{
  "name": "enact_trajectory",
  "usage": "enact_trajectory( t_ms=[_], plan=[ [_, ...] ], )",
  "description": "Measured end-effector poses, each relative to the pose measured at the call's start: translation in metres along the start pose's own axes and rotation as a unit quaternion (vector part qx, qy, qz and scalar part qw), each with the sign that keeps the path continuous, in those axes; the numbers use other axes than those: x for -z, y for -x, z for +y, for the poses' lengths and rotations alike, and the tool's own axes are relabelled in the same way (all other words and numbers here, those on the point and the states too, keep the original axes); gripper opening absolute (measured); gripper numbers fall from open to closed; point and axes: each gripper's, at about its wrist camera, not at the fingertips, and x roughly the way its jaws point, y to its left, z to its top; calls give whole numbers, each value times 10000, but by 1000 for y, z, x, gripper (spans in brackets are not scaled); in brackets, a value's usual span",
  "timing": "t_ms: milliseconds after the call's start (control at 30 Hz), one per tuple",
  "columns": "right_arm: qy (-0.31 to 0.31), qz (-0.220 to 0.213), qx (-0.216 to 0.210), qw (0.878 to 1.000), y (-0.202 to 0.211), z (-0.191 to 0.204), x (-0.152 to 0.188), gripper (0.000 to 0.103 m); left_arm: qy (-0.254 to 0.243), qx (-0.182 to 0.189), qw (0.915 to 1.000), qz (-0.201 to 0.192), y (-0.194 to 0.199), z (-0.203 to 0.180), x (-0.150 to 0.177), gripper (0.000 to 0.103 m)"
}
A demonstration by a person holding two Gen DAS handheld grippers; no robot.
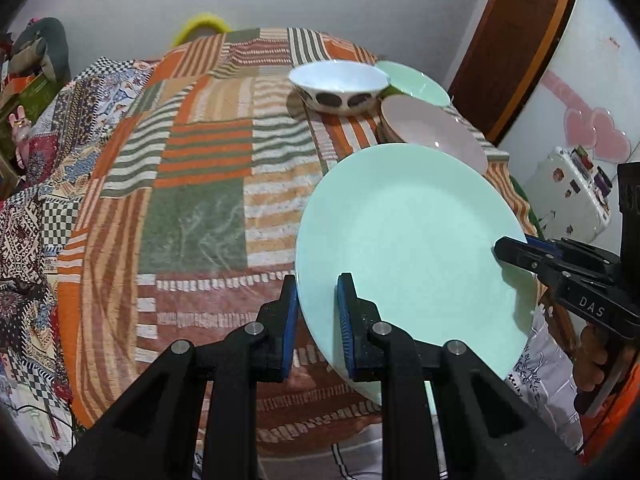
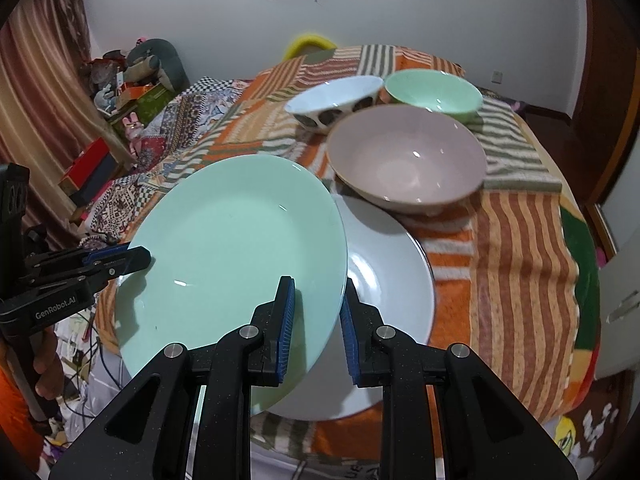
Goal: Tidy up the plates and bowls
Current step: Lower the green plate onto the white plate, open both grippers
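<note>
A mint green plate is held tilted above the table by both grippers. My left gripper is shut on its near rim, and shows in the right wrist view as the left gripper clamped on the plate's left edge. My right gripper is shut on the opposite rim, seen from the left wrist as the right gripper. Beneath the plate's right side lies a white plate. Behind it stand a pink bowl, a white spotted bowl and a green bowl.
A striped patchwork cloth covers the round table; its left half is bare cloth. Boxes and soft toys pile by the wall at the left. A white suitcase and a brown door stand to the right.
</note>
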Motion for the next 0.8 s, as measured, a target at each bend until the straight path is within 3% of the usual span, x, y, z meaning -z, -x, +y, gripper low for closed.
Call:
enact_trajectory(
  t_ms=[467,800],
  plan=[
    [-434,294,65,9986,-9,-38,21,20,-212,-36,9986,480,-45,-28,1,18],
    [-581,423,34,9974,-18,-49,25,20,-345,-250,9981,450,-56,-35,-6,18]
  ],
)
